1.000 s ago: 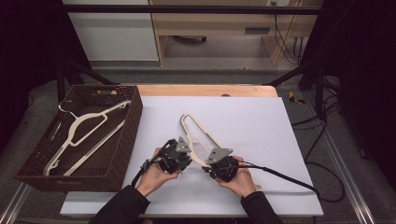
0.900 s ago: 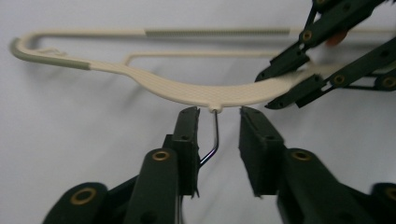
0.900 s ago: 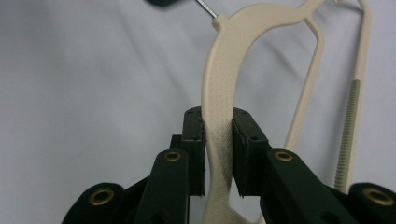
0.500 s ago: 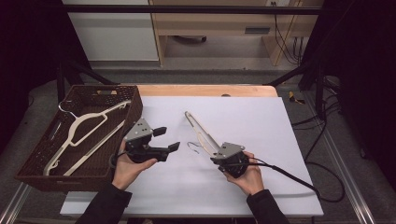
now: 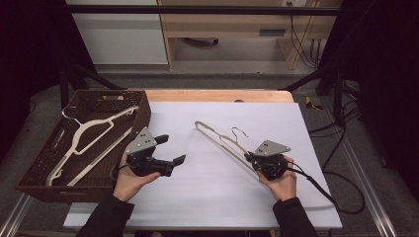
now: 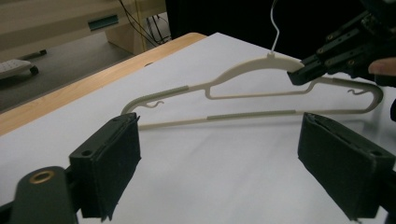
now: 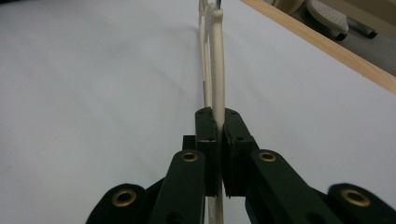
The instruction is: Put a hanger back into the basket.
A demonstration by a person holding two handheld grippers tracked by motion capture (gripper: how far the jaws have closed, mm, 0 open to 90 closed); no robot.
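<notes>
Right hand-held gripper (image 5: 253, 159) pinches hanger (image 5: 217, 138) near one end; left hand-held gripper (image 5: 170, 149) spread, jaws just opened, nothing between. One-sided hold: hanger may swing or slip onto tabletop (image 5: 207, 192).

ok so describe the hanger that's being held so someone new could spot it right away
Start at the white table top and look right of the brown wicker basket. The held hanger stands over the middle of the sheet, cream plastic with a thin wire hook, clamped in the right gripper. The other cream hanger lies in the basket, and the left gripper is open.
</notes>
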